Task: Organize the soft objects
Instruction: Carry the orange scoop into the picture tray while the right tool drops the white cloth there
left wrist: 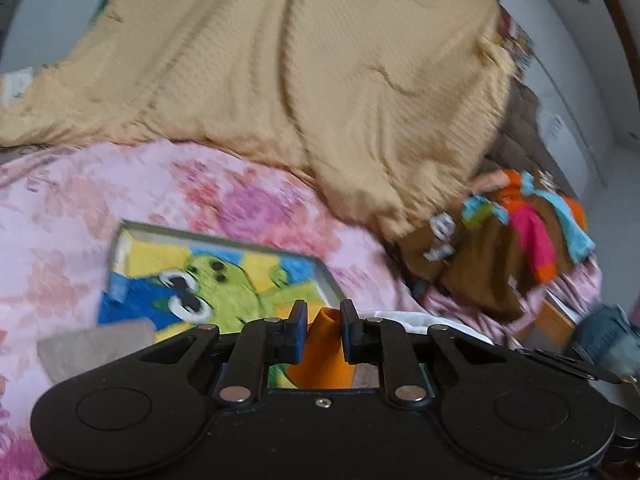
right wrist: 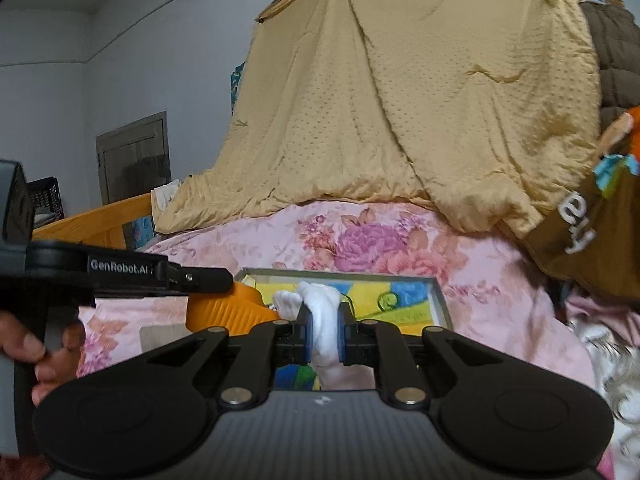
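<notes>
My left gripper [left wrist: 323,308] is shut on an orange ribbed sock [left wrist: 320,352], held above a shallow grey tray [left wrist: 224,238]. The tray lies on the bed and holds a colourful cloth with a green cartoon figure [left wrist: 224,280]. In the right wrist view my right gripper [right wrist: 324,312] is shut on a white sock [right wrist: 316,294], above the near edge of the same tray [right wrist: 440,304]. The left gripper [right wrist: 216,280] reaches in from the left there with the orange sock [right wrist: 224,314] hanging under it. A hand [right wrist: 24,344] holds its grip.
A pink floral bedspread [right wrist: 360,240] covers the bed, with a big tan blanket [left wrist: 320,60] piled behind the tray. A brown garment with bright patches [left wrist: 492,264] lies at the right. A grey cloth [left wrist: 96,344] lies left of the tray. A wooden bed rail [right wrist: 92,220] runs at left.
</notes>
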### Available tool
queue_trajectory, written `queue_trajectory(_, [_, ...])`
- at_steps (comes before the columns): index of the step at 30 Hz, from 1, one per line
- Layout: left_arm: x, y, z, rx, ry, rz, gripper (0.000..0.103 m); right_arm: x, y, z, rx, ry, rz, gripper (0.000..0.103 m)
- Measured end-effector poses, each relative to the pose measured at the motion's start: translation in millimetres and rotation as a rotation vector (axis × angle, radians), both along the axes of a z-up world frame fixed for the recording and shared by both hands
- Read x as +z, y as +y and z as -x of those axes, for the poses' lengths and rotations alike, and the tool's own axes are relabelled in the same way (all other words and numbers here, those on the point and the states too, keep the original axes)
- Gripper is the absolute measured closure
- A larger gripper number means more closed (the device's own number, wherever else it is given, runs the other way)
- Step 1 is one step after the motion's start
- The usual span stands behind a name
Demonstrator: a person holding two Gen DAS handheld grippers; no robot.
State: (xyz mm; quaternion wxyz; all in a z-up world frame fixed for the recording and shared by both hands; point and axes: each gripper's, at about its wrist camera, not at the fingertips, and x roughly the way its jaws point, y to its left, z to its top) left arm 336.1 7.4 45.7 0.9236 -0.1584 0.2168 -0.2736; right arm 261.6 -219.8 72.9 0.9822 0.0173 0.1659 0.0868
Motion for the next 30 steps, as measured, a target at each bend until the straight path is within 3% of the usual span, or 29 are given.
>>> queue_trajectory(7, [-20.2,18.8,-38.6,0.144,0.033,0.061,0.085,-13.1,23.7,-71.6,0.038,0.049,-0.002,0.09])
queue_trajectory(15, [-62.5,40.4,-77.8,0.216,0.122,0.092,0.085,-40.2,33.7,-135.1,0.045,0.118,-0.075,0.09])
queue_trajectory(22, [-95.2,47.4,-97.8,0.203,0.192,0.116,0.084,-65.3,40.8,-160.4,0.069,0.209,-0.108,0.09])
queue_trajectory(27, [-99.8,44.8,-103.5,0.174,0.192,0.126,0.084,-72.9,48.3,-170.9,0.082,0.273,-0.096,0.09])
queue_trajectory(30, [-99.6,41.3,-103.6,0.173,0.192,0.09,0.083,-79.0,52.1,-174.6,0.086,0.314,-0.086,0.089])
